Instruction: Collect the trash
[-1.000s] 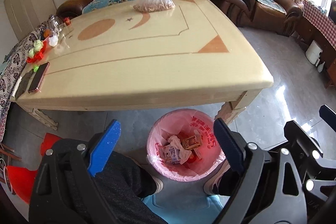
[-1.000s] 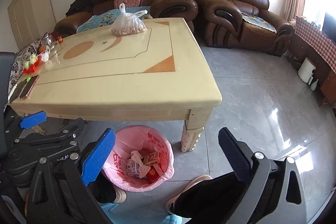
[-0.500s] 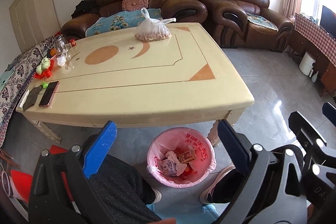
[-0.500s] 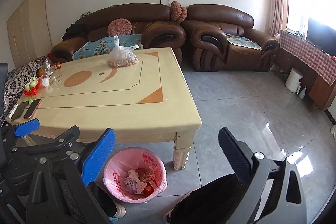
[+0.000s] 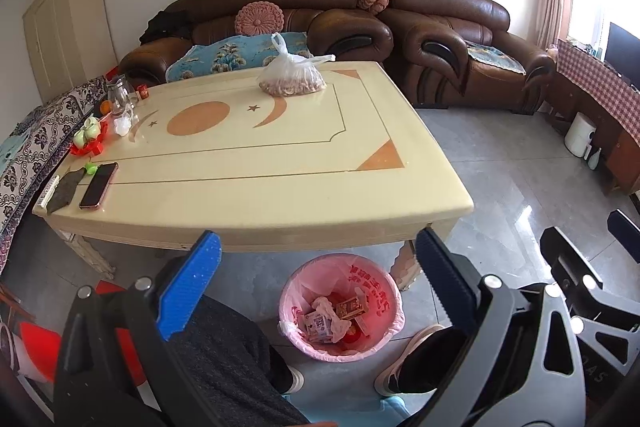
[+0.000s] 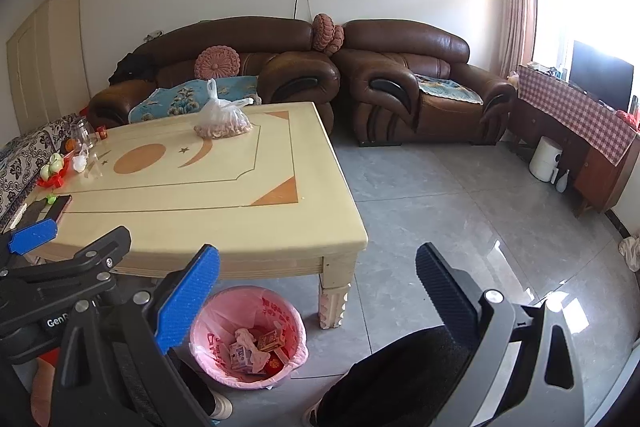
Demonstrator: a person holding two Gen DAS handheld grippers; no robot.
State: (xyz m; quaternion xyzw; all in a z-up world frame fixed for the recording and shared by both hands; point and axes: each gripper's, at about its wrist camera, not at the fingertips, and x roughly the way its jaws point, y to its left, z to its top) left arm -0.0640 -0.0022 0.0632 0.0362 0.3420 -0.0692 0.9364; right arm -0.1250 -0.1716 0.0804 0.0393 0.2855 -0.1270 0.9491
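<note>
Nearest to us, both grippers hang empty above the person's knees. Our left gripper (image 5: 316, 287) has its blue and black fingers spread wide with nothing between them, and our right gripper (image 6: 316, 291) stands just as wide apart and just as bare.

Just beyond and below the fingers sits the round bin lined with a pink plastic bag (image 5: 341, 307), on the floor at the near edge of the table, between the person's feet. It already holds small printed cartons and crumpled wrappers (image 5: 332, 319). In the left wrist view the bin lies straight ahead between the fingers; in the right wrist view it (image 6: 248, 337) lies off by the left finger, so we judge the left hand the nearer.

Farther out, the cream table with orange inlay (image 5: 256, 163) shows no loose trash that we can make out. A pink-cased phone (image 5: 98, 179) lies near its left corner, and a knotted clear plastic bag of brownish food (image 5: 291, 77) rests at the far edge.
</note>
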